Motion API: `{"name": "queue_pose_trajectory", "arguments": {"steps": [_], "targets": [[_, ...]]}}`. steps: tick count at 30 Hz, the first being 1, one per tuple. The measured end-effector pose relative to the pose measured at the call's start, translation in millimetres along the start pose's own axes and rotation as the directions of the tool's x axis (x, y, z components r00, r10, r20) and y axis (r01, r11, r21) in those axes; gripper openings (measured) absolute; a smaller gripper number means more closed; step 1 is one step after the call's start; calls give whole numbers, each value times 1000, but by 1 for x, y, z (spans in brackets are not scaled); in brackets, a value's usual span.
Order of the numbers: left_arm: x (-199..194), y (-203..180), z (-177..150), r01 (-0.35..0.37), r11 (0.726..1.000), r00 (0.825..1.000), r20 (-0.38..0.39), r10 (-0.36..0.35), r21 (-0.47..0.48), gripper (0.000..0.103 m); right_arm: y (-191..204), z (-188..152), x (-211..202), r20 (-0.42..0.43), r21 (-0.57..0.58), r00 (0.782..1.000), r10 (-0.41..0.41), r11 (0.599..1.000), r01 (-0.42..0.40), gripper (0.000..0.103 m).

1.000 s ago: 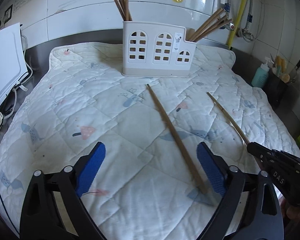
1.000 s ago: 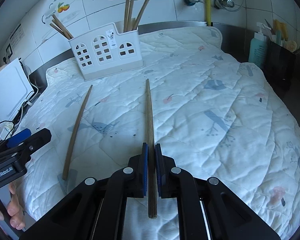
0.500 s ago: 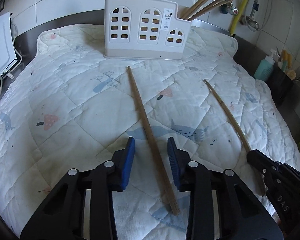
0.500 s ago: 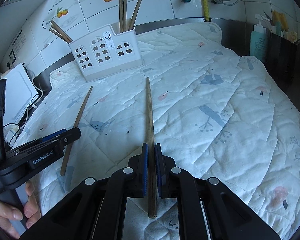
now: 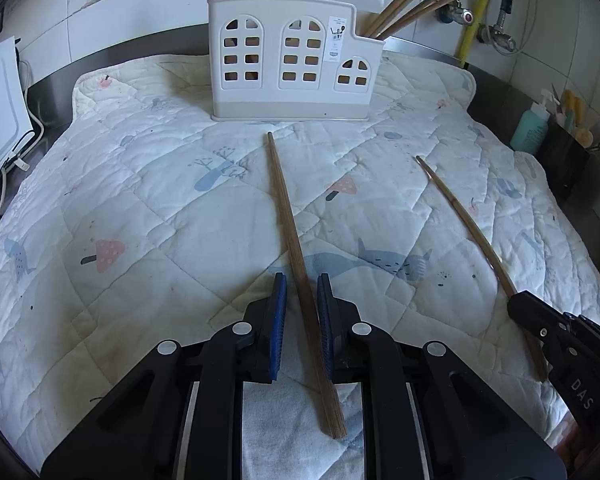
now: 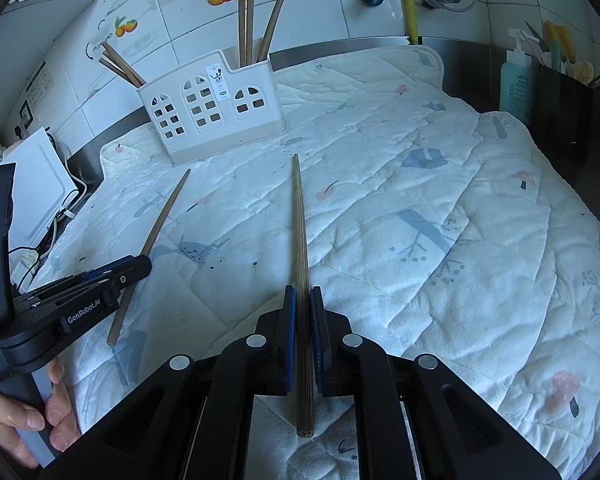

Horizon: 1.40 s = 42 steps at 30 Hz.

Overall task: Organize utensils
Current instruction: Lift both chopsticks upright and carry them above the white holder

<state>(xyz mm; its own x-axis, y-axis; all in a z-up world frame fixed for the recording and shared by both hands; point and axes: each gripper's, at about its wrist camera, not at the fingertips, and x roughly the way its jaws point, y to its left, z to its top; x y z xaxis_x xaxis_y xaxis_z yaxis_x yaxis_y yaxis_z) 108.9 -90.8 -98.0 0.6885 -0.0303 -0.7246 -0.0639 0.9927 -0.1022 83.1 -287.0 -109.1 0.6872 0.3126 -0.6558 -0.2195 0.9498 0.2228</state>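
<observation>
The left gripper (image 5: 302,292) jaws have just been closing around a chopstick (image 5: 296,256) on the quilt—nearly pinching it; the right gripper (image 6: 302,304) pinches another chopstick (image 6: 300,240)—both nearly ready for the holder (image 5: 292,60).

A quilted mat (image 5: 148,208) covers the counter; a teal bottle (image 5: 530,130) stands beside it.
</observation>
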Motion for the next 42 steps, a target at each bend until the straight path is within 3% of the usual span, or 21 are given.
{"name": "queue_pose_trajectory", "arguments": {"steps": [5, 18, 23, 27, 30, 32, 39, 42], "targets": [[-6, 13, 8, 76, 997, 997, -23, -76, 20, 8, 3, 3, -4, 8, -22, 1000, -8, 1000, 9, 7], [-51, 44, 29, 138, 988, 985, 92, -144, 62, 5, 28, 49, -68, 177, -172, 984, -24, 984, 54, 7], [-43, 50, 22, 192, 981, 980, 37, -193, 31, 5, 30, 62, -81, 193, -178, 981, 6, 984, 29, 7], [-33, 45, 9, 195, 979, 981, 0, -195, 55, 29, 32, 63, -79, 184, -170, 983, 19, 985, 13, 7], [-22, 43, 2, 187, 980, 982, -27, -185, 71, 30, 35, 64, -78, 185, -175, 982, 21, 984, 12, 7], [-16, 44, -1, 180, 982, 983, -39, -178, 63, 29, 37, 67, -80, 190, -179, 981, 28, 984, 6, 7], [-9, 40, -3, 145, 984, 989, -38, -142, 104, 5, 42, 78, -85, 207, -206, 978, 39, 979, 4, 7], [-16, 43, 3, 153, 983, 988, -20, -152, 101, 5, 45, 86, -91, 217, -222, 975, 51, 975, -1, 7]]}}
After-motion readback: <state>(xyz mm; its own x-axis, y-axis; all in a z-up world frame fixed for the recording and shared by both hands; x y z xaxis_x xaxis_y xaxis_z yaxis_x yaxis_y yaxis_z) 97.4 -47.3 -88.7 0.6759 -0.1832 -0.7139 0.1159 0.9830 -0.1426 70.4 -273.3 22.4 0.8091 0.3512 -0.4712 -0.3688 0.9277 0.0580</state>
